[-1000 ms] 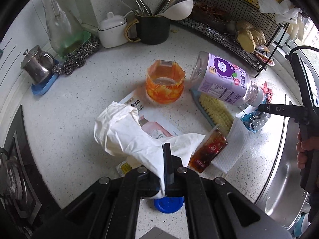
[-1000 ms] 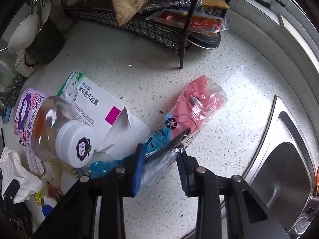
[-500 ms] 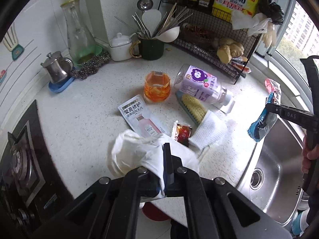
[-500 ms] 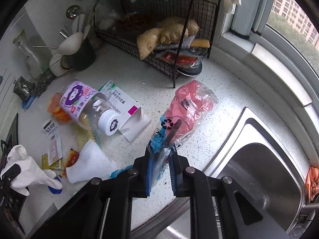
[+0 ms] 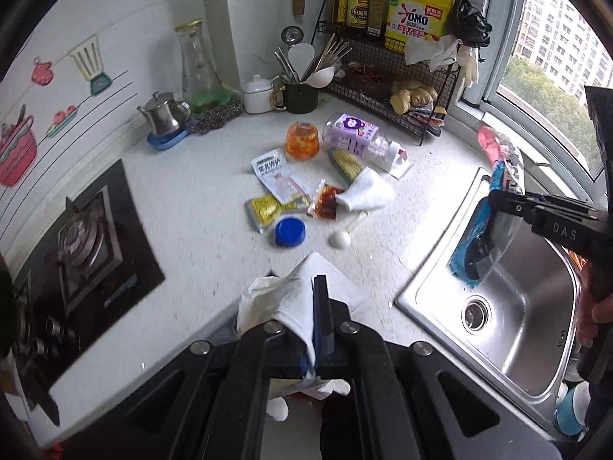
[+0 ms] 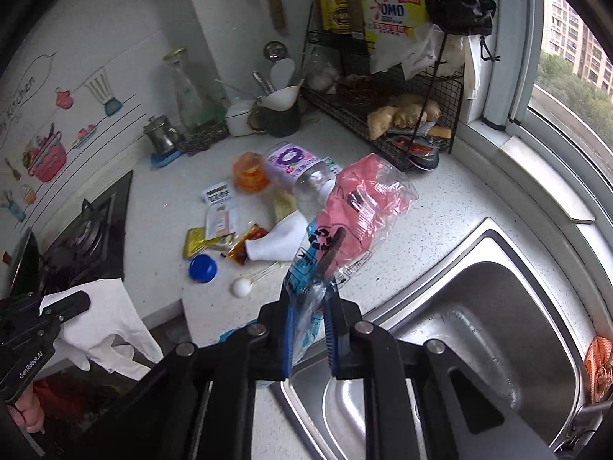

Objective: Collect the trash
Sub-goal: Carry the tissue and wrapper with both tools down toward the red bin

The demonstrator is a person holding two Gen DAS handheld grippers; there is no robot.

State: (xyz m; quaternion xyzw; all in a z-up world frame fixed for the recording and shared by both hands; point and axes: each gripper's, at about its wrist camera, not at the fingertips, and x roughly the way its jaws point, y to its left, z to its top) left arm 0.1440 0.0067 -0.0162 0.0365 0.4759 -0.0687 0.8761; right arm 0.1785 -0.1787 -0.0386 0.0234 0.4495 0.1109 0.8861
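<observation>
A white speckled counter point(image 5: 184, 207) fills the middle of the left wrist view. At its centre lie a bottle point(image 5: 354, 138) on its side, an orange cup point(image 5: 302, 146), a brush point(image 5: 346, 165), sachets point(image 5: 279, 184), a blue cap point(image 5: 290, 232) and a white spoon point(image 5: 345, 234). A wire rack point(image 5: 402, 107) stands at upper right, a kettle point(image 5: 164, 119) at upper left.

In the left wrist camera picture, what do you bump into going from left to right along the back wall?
Steel teapot → glass carafe → white sugar pot → dark utensil mug → wire rack holding the yellow detergent jug.
</observation>
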